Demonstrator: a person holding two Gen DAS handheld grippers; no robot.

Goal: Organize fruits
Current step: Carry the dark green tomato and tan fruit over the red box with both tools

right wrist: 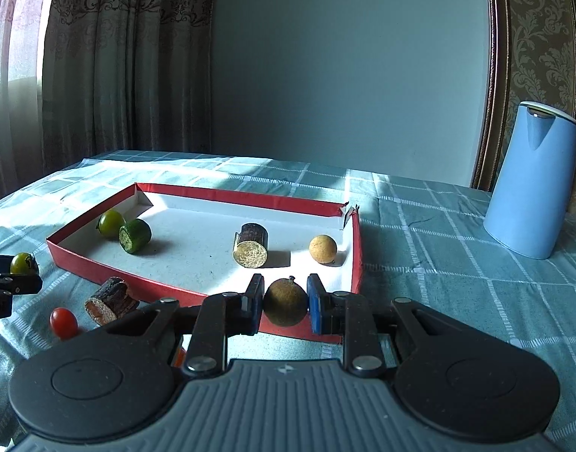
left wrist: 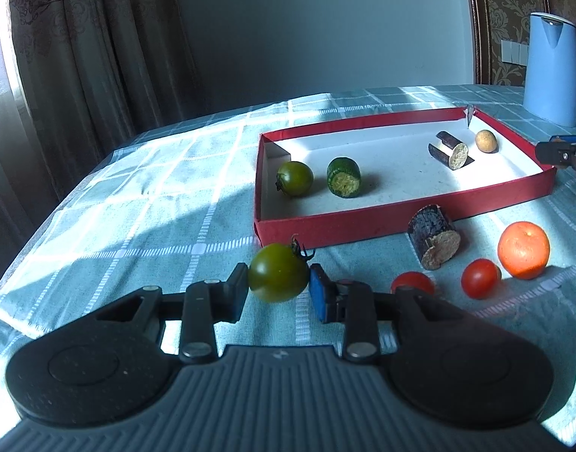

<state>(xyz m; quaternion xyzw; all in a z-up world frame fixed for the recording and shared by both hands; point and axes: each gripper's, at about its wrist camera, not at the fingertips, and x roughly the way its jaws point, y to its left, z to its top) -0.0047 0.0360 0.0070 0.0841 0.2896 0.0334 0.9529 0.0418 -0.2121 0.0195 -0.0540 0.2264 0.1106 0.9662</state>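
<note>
Meanwhile, glossy green tomato (left wrist: 278,278) clamped in left hand-held gripper (left wrist: 278,288), brown longan (right wrist: 286,302) in right (right wrist: 286,303).

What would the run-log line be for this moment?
left gripper: shut on green tomato | right gripper: shut on brown round fruit | red box: four pieces inside

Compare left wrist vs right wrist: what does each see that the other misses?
Left wrist only: the orange and a second red tomato on the cloth.

Right wrist only: the brown round fruit clamped in the right gripper.

Both: the red box holding a green tomato, a green chunk, a dark chunk and a tan ball; the dark chunk outside it; a red tomato; the blue jug; and the green tomato clamped in the left gripper.
</note>
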